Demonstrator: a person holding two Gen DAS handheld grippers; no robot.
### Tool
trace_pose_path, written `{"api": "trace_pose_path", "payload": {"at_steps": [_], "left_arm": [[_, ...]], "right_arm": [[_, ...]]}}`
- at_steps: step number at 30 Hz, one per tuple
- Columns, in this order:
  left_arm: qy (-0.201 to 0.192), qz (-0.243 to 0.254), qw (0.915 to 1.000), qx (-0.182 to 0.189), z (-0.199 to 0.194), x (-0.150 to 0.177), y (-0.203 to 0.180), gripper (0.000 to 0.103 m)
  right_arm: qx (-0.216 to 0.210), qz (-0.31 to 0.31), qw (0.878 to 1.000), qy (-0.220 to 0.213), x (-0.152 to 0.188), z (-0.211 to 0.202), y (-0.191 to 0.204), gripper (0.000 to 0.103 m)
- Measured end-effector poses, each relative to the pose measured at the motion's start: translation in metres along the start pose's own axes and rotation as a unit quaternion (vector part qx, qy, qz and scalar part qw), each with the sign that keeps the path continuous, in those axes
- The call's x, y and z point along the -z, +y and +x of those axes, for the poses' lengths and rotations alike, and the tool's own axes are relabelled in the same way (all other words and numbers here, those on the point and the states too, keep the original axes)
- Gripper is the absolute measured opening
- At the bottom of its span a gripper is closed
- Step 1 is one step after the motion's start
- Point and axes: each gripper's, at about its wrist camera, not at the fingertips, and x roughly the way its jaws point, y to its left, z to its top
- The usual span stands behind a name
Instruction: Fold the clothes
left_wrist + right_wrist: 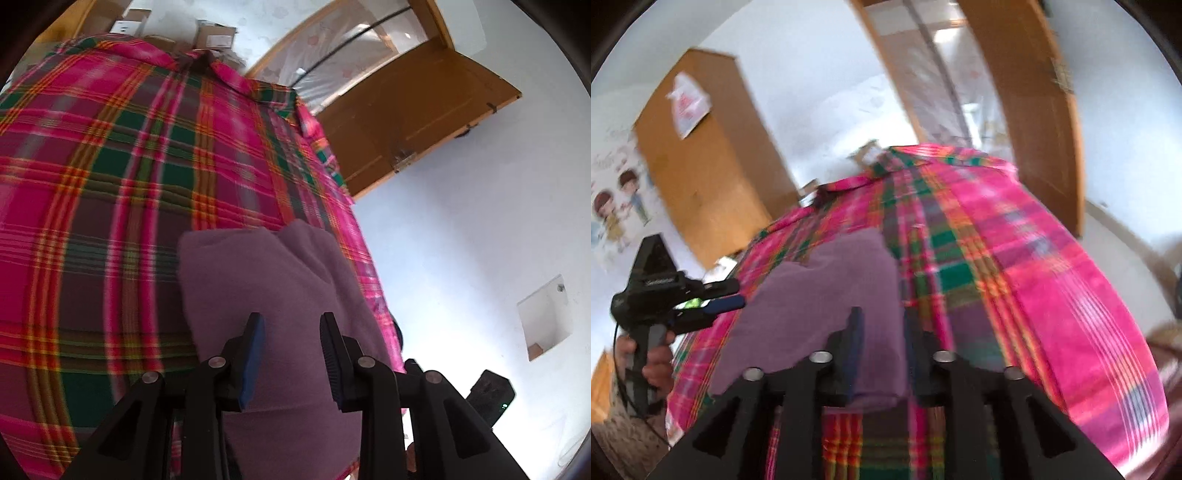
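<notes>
Two claws, both parted over the same garment. From the left wrist view, the left gripper (pixel 291 350) has its jaws a moderate way apart, blue pad on one side and black ribbed pad on the other. The folded purple cloth (pixel 258 277) fills the gap between them and runs up toward 12 o'clock. It looks like the cloth lies under the fingers rather than pinched, but I can't say for sure

The right gripper (pixel 882 332) is similar, jaws apart with the purple cloth's folded edge sitting in the gap. That view is blurry, so I can't tell if the pads touch the fabric. The cloth spreads out toward 11 o'clock from there

In the right wrist view the other claw shows up at 9 o'clock, held by a hand (pixel 657 362). Its tips are just beside the cloth's left edge. There's small pale lettering on its black body, too smeared to read

The purple cloth lies on a bright plaid sheet (pixel 110 184), pink with green, orange and yellow stripes

Further out:
- a wooden door (pixel 406 122) at 1 o'clock in the left view
- cardboard boxes (pixel 216 37) at 12 o'clock, with white labels too small to read
- a wooden wardrobe (pixel 701 166) at 10 o'clock in the right view, with a white plastic bag (pixel 689 107) hanging on it, red print but illegible
- a cartoon kids wall sticker (pixel 617 210) at 9 o'clock, with faint scribbly writing above it that I can't make out
</notes>
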Motion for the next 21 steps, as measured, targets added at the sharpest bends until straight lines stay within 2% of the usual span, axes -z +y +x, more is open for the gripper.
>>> {"api": "trace_pose_path", "payload": {"at_steps": [6,11,13,18,21], "left_arm": [[0.004,-0.024,0.9996,0.013,0.003,-0.005,0.016,0.031],[0.005,-0.028,0.9994,0.021,0.003,-0.007,0.023,0.031],[0.004,-0.03,0.9994,0.018,0.001,-0.007,0.026,0.031],[0.012,-0.037,0.9992,0.004,0.002,-0.008,0.035,0.032],[0.017,-0.046,0.9988,0.001,0.003,-0.008,0.041,0.032]], "right_arm": [[0.022,0.009,0.999,0.042,0.013,0.019,-0.007,0.033],[0.034,0.024,0.998,0.051,0.021,0.014,-0.019,0.033],[0.043,-0.001,0.998,0.037,0.017,0.004,-0.007,0.033],[-0.018,-0.094,0.995,0.01,0.01,-0.015,0.05,0.033],[-0.063,-0.138,0.988,0.033,0.019,-0.01,0.084,0.033]]}}
